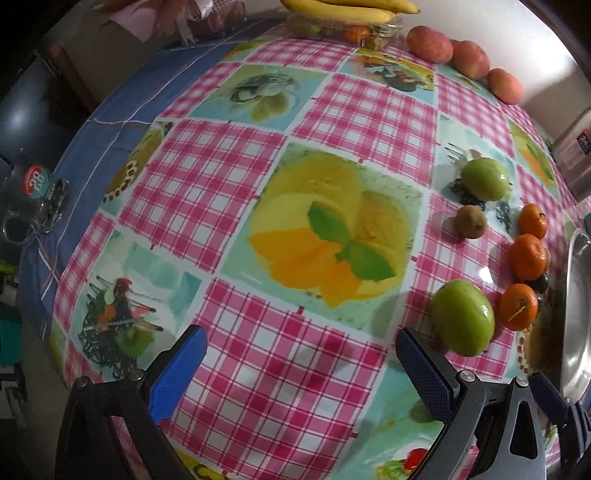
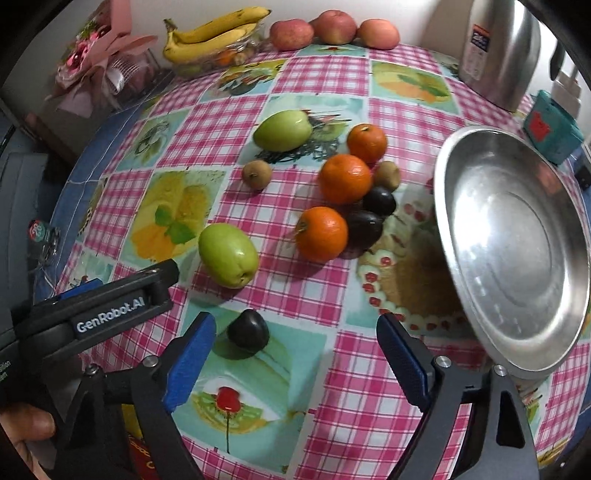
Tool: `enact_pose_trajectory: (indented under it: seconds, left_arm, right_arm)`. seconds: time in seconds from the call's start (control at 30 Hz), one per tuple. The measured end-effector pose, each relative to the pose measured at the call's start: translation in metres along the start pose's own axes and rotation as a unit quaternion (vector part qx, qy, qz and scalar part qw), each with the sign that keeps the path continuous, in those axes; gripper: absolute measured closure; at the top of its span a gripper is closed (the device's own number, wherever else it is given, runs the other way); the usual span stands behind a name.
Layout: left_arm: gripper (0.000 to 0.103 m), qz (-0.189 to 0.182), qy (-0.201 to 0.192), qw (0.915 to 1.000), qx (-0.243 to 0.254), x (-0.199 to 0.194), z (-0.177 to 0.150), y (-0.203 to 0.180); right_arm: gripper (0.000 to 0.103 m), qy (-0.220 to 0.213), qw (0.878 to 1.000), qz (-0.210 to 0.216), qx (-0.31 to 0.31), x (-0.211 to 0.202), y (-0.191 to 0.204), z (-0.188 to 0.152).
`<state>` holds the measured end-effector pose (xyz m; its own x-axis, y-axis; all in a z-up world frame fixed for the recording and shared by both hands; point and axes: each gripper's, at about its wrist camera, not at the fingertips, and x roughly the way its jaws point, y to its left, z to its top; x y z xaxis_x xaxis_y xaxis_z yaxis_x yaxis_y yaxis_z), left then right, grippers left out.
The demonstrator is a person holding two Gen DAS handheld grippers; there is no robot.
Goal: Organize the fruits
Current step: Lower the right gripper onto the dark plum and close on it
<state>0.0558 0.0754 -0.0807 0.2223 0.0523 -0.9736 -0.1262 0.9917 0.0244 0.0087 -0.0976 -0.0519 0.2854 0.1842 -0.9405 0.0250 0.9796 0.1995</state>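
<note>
Glossy green fruit [image 2: 228, 254], three oranges [image 2: 345, 178], dark plums [image 2: 248, 329], both jaws released

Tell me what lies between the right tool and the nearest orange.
Between the right tool and the nearest orange, only bare checked tablecloth, per the right wrist view.

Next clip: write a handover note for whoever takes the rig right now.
Left gripper: open, empty, over bare tablecloth.
Right gripper: open, empty, nearest the lone plum.
Steel plate at right holds nothing.
Loose on the cloth: two green fruits, three oranges, two more plums, two small brown fruits.
Bananas and apples sit at the far edge.
Done: nothing sorted. Left: all of it.
</note>
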Motion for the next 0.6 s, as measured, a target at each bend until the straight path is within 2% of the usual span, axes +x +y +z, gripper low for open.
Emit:
enact_pose_trajectory:
  seconds: [0.1,0.3,0.33,0.4,0.53,0.6]
  left_arm:
    - [0.000,-0.003,-0.001,0.9999,-0.012,0.003,0.001,0.010]
    - [0.000,-0.013,0.013,0.9998,-0.008,0.010,-0.001,0.015]
    - [0.001,-0.012,0.014,0.9998,-0.008,0.010,-0.002,0.015]
    - [0.001,-0.012,0.016,0.9998,-0.008,0.011,0.000,0.011]
    - [0.001,-0.016,0.018,0.9997,-0.004,0.013,-0.001,0.007]
    - [0.001,-0.015,0.020,0.9997,-0.003,0.013,-0.002,0.004]
  right_arm:
    - [0.028,0.011,1.000,0.003,-0.018,0.007,0.010,0.001]
    - [0.039,0.030,0.999,0.005,-0.034,0.019,0.020,0.002]
    - [0.040,0.035,0.999,0.006,-0.037,0.022,0.021,0.002]
    - [0.049,0.043,0.998,0.008,-0.042,0.026,0.023,0.002]
    - [0.055,0.045,0.998,0.008,-0.047,0.027,0.022,-0.001]
    - [0.063,0.042,0.998,0.015,-0.049,0.028,0.024,-0.003]
